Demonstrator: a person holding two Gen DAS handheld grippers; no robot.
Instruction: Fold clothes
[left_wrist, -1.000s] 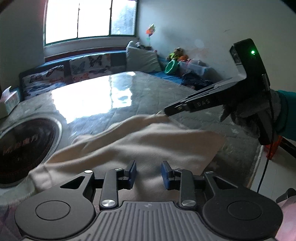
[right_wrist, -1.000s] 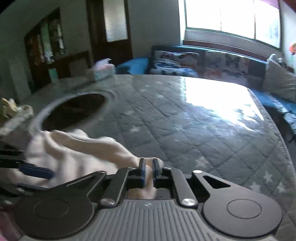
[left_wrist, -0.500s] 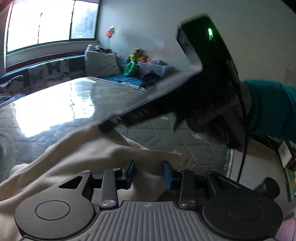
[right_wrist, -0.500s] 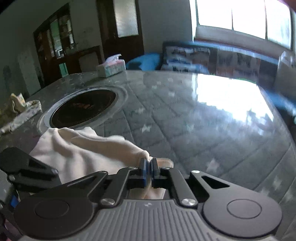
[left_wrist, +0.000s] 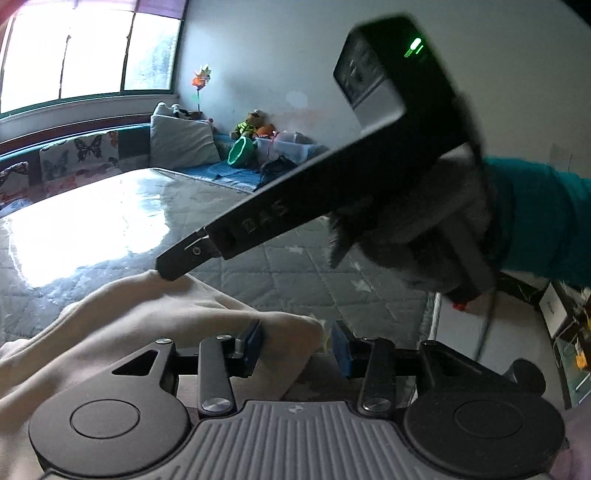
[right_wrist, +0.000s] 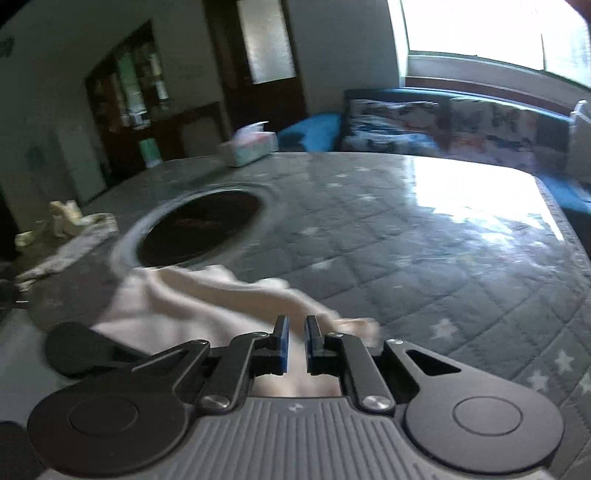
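Cream garment (left_wrist: 155, 325) lies rumpled near the table's (right_wrist: 424, 258) near edge, partly over the rim of the dark round inset (right_wrist: 201, 229).

Left gripper (left_wrist: 297, 341): jaws partway apart and just been opening; a fold of the garment sits between them, touching the left pad, clear of the right pad.

Right gripper (right_wrist: 295, 341): jaws narrow, a slim gap showing in its own view, cloth lying in and under that gap. Whether the pads press the cloth, cannot tell. In the left view its tip (left_wrist: 173, 264) meets the garment's raised far edge; a gloved hand (left_wrist: 436, 236) and a teal sleeve (left_wrist: 543, 218) are behind it.

Tissue box (right_wrist: 251, 146) at the table's far edge. Crumpled cloth (right_wrist: 66, 229) at the left edge.
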